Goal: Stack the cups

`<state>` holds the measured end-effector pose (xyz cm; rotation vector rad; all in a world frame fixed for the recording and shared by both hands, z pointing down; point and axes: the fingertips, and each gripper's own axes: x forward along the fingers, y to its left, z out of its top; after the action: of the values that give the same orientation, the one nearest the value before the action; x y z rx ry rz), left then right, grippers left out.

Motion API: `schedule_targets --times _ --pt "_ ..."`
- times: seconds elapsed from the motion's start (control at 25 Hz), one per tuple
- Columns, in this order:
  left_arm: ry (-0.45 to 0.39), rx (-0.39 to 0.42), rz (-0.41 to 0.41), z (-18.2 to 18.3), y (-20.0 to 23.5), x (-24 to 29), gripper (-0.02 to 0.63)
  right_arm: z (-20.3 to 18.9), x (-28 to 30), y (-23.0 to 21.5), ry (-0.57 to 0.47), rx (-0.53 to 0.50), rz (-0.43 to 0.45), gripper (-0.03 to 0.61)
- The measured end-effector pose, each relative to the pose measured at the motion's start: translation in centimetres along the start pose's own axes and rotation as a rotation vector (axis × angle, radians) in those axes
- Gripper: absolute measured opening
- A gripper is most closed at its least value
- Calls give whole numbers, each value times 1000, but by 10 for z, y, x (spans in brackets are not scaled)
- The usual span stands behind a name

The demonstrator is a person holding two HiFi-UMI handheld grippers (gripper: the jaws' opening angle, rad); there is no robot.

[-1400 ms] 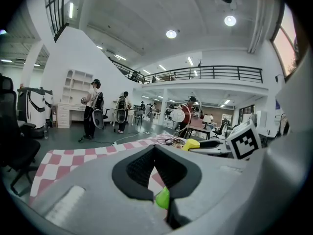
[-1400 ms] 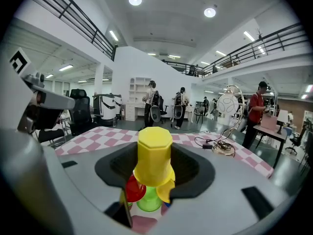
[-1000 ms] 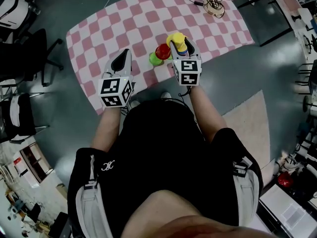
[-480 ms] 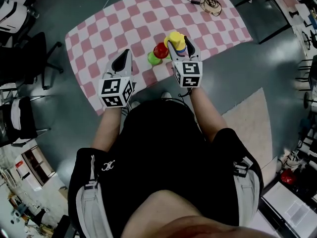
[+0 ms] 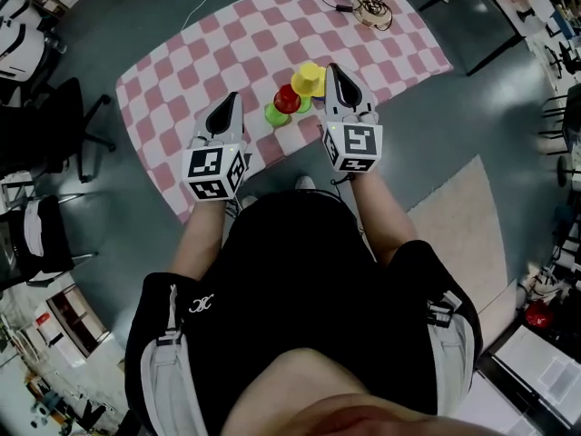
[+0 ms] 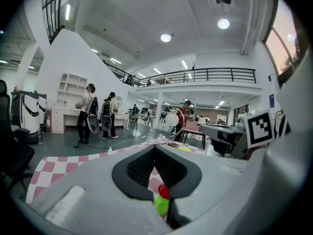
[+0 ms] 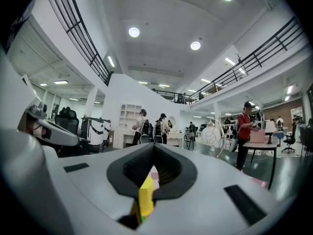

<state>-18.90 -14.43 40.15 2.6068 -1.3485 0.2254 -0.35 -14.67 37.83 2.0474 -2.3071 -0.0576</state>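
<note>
On the pink-and-white checked cloth point(image 5: 209, 53) stand a yellow cup point(image 5: 309, 78) on top of a small stack, a red cup point(image 5: 287, 98) and a green cup point(image 5: 276, 114), close together. My right gripper point(image 5: 329, 67) lies just right of the yellow cup, shut, with nothing between its jaws. The right gripper view shows the yellow cup point(image 7: 145, 197) through the gap under the meeting jaws. My left gripper point(image 5: 231, 98) is left of the green cup, shut and empty. In its view the green cup point(image 6: 160, 205) and red cup point(image 6: 163, 192) show below the jaws.
A tangle of cables with a round wooden piece point(image 5: 365, 5) lies at the table's far right corner. Black chairs point(image 5: 45, 107) stand left of the table, and a beige rug point(image 5: 454, 234) lies on the floor at the right. People stand in the hall beyond.
The right gripper had its jaws open around the yellow cup; now it has drawn off to the cup's right and shut empty. The yellow cup stays on the table. The left gripper has barely moved.
</note>
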Motion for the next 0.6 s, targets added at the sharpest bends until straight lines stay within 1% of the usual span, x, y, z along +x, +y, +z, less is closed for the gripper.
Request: schedule_targets --times 0.12,0.24,0.44,0.6 --pt "-20 13 -1 10 -5 2 15 15 -4 -3 -21 -11 1 2" --pt "-33 20 2 17 -9 4 15 20 -12 -7 -27 -24 -7 2" --pt "-47 37 1 25 -13 8 15 17 -20 -15 -26 20 -38 2" --pt "-43 38 8 22 -14 5 15 8 -23 -14 -12 12 -48 2"
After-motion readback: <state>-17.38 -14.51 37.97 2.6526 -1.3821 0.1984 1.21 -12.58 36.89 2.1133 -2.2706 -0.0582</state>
